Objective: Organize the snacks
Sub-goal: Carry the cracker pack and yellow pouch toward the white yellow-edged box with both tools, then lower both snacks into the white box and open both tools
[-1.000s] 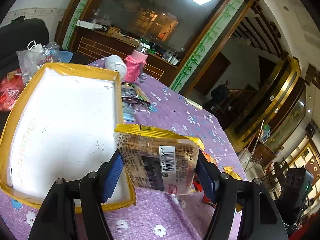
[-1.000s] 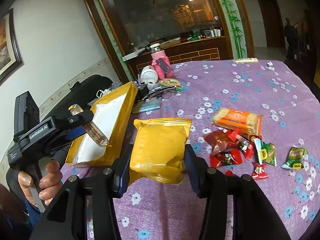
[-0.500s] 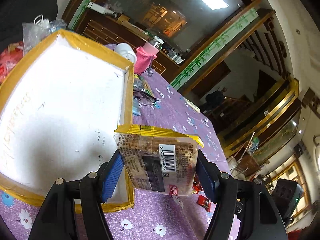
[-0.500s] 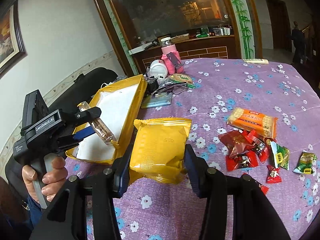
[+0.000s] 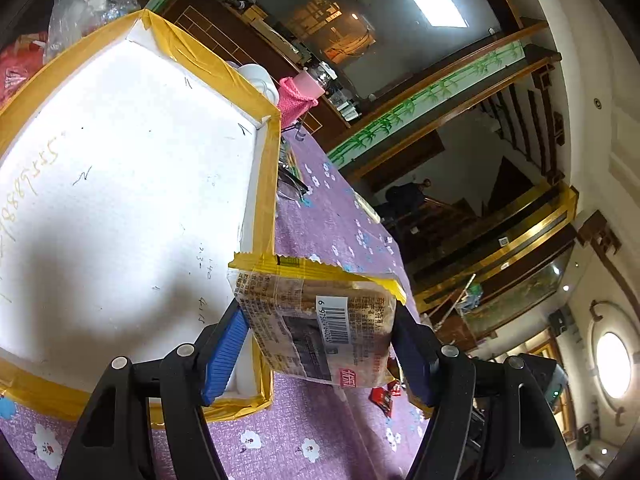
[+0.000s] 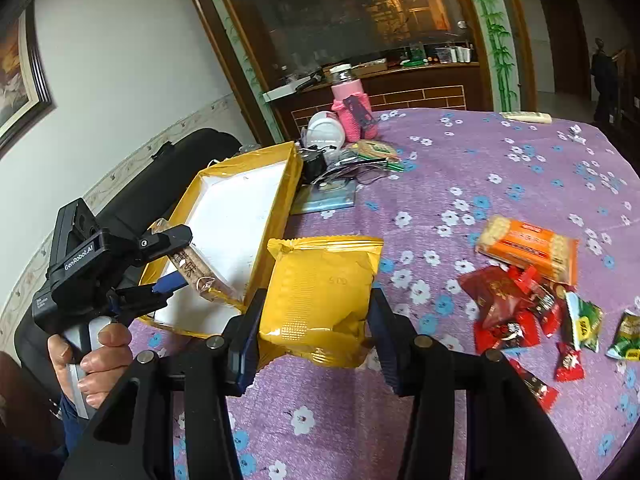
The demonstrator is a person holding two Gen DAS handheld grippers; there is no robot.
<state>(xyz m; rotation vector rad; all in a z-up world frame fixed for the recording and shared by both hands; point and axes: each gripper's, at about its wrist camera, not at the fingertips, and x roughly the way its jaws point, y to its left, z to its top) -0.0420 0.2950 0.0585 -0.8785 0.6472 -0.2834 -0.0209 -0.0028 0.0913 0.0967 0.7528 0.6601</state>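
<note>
Both grippers have carried their packs closer to the box [image 6: 256, 200]. Left gripper [image 5: 320, 344] clamps a clear biscuit pack [image 5: 316, 320] by its sides over the box's near corner. Right gripper [image 6: 316, 320] squeezes a yellow pack [image 6: 320, 292] above the bench [image 6: 480, 184], beside the box. Both packs look light, crinkly and crushable, so side grips should stay gentle.

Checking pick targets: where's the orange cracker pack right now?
Right wrist view, right side: the orange cracker pack lies on the purple tablecloth, just behind the red candy wrappers.
</note>
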